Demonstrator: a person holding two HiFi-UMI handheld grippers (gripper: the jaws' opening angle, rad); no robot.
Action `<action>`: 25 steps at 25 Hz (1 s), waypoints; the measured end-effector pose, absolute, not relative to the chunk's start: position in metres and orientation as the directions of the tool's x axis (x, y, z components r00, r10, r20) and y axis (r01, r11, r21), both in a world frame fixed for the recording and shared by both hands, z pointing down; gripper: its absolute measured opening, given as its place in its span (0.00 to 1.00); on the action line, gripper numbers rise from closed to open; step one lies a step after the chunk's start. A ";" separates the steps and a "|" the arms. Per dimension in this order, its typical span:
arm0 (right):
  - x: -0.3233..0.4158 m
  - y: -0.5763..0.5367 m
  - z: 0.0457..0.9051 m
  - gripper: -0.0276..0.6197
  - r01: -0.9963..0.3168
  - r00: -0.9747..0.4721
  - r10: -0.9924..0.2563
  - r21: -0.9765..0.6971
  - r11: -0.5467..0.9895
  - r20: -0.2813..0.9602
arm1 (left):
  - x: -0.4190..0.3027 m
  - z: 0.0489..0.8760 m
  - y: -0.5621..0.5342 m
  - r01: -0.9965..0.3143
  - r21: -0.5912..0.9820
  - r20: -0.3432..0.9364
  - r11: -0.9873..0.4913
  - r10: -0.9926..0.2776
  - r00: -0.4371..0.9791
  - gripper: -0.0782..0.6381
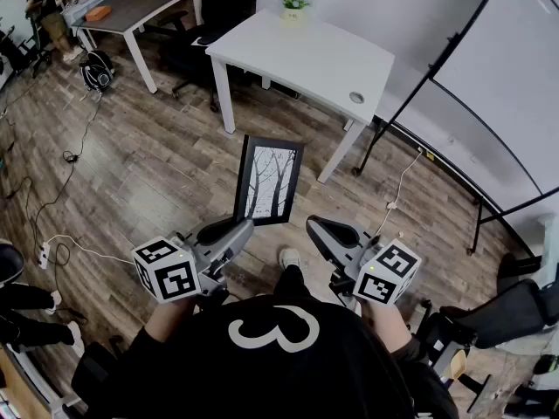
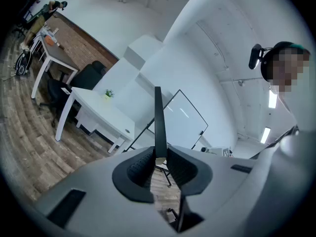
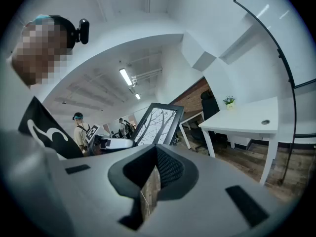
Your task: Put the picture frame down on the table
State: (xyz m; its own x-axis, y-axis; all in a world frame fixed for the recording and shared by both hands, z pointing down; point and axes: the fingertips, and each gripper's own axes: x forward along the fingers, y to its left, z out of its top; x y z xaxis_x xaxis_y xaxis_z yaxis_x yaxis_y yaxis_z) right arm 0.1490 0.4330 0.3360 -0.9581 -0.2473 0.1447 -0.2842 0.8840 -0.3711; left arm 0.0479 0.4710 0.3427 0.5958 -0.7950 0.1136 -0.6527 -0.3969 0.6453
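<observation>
While the left gripper [image 1: 242,225] is clamped on the lower left corner of the black picture frame [image 1: 269,180], the frame stands upright in the air above the wood floor [image 1: 157,164], short of the white table [image 1: 306,55]. Its print of bare trees faces the person. In the left gripper view the frame's thin edge rises straight up from between the 2 pads. The right gripper [image 1: 314,225] hangs just beside the frame's lower right corner without touching it; its jaws meet at the tips with nothing between them. A small potted plant [image 1: 294,5] sits at the table's far edge.
</observation>
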 end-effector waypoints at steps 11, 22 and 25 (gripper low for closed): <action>0.147 0.438 0.327 0.08 -0.273 -0.961 -0.238 -0.351 0.896 0.140 | 0.046 0.334 0.478 -0.661 0.633 0.110 -0.403 -0.799 0.592 0.22; 0.143 0.413 0.337 0.08 -0.232 -0.973 -0.199 -0.422 0.876 0.120 | 0.046 0.335 0.458 -0.660 0.645 0.110 -0.385 -0.808 0.579 0.22; 0.145 0.398 0.339 0.08 -0.226 -0.974 -0.193 -0.435 0.872 0.118 | 0.047 0.337 0.446 -0.664 0.651 0.123 -0.368 -0.812 0.571 0.22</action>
